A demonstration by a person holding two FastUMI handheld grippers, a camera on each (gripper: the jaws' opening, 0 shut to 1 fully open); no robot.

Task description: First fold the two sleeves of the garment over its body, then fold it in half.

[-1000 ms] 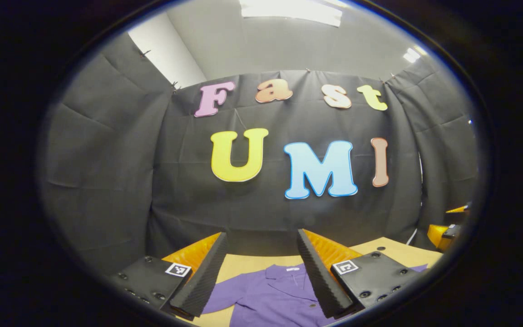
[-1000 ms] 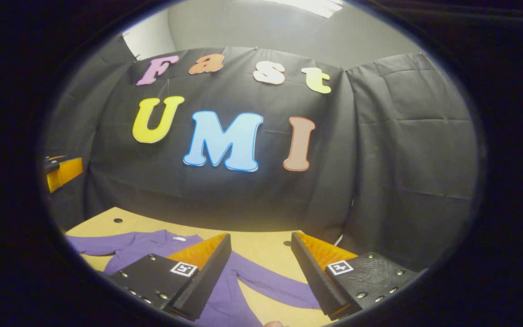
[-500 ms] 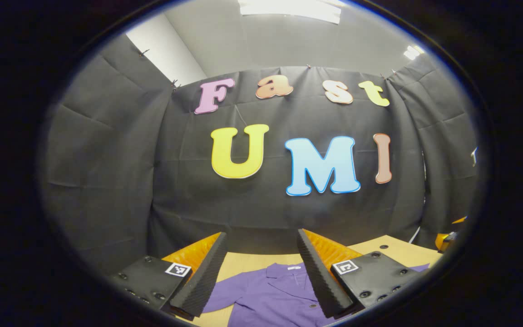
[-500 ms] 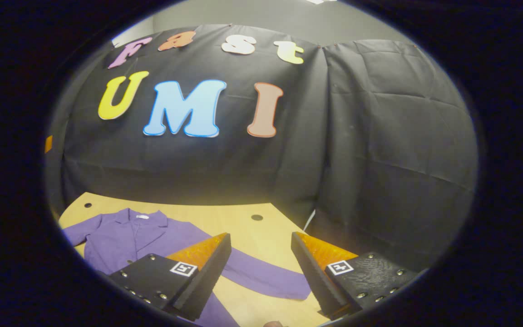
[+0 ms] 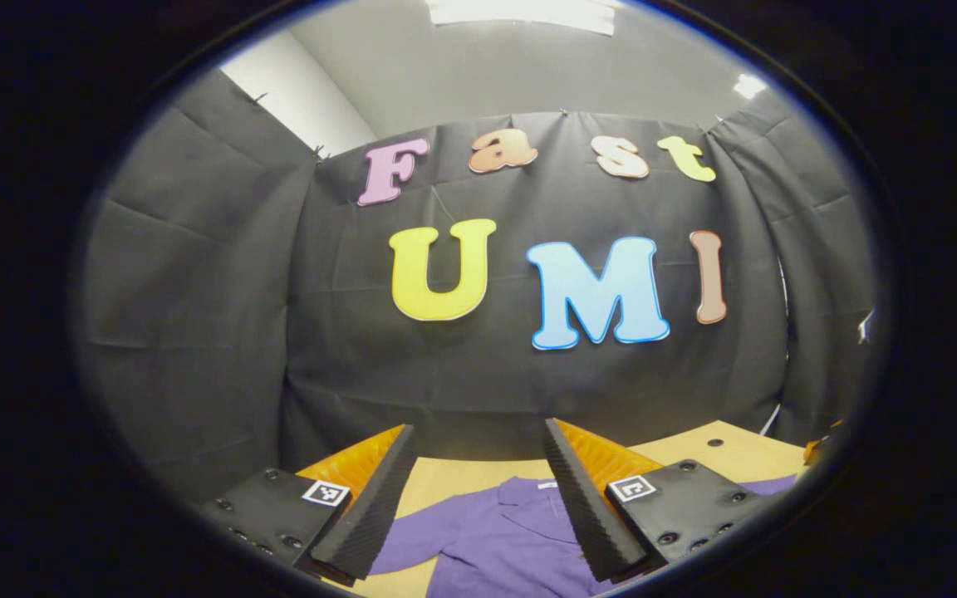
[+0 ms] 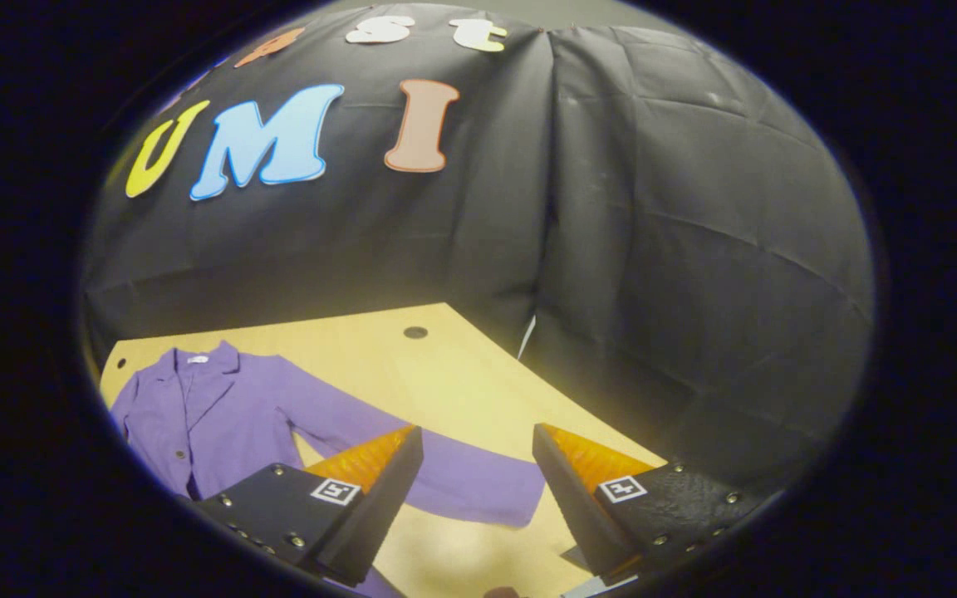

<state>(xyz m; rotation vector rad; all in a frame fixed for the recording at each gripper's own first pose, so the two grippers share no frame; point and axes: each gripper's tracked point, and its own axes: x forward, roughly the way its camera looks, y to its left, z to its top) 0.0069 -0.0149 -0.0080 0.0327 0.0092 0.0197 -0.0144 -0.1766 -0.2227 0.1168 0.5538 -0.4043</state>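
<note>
- Purple garment (image 6: pixel 221 407), a buttoned jacket with a collar, laid flat and face up on the wooden table (image 6: pixel 412 374); collar toward the booth wall, body toward the near edge, presumably spread this way so each sleeve can be swung over the front.
- Right sleeve (image 6: pixel 445 482) stretched out sideways from the shoulder, unfolded, cuff end lying near the right-hand table edge; no fold yet made, so task judged at its very start.
- Right gripper (image 6: pixel 470 465) held above the table with jaws spread wide and nothing between them; cuff region framed between the two fingers, a pose suited, by judgement, to dropping onto the sleeve end and pinching it.
- Left gripper (image 5: pixel 478 473) likewise wide apart and empty, raised and aimed mostly at the wall, with collar (image 5: pixel 528 494) and upper chest visible low between its fingers; seemingly parked over the garment's top, waiting.
- Left sleeve (image 5: pixel 412 540) seen in the left gripper view, extending outward past the inner edge of the left-hand finger; likewise unfolded.
- Round holes (image 6: pixel 415 332) in the tabletop beyond the garment; not part of the task.
- Likely next need: lower the right gripper until one finger slides under the cuff; thin cloth on a flat board may slip or bunch if pinched too shallowly.
</note>
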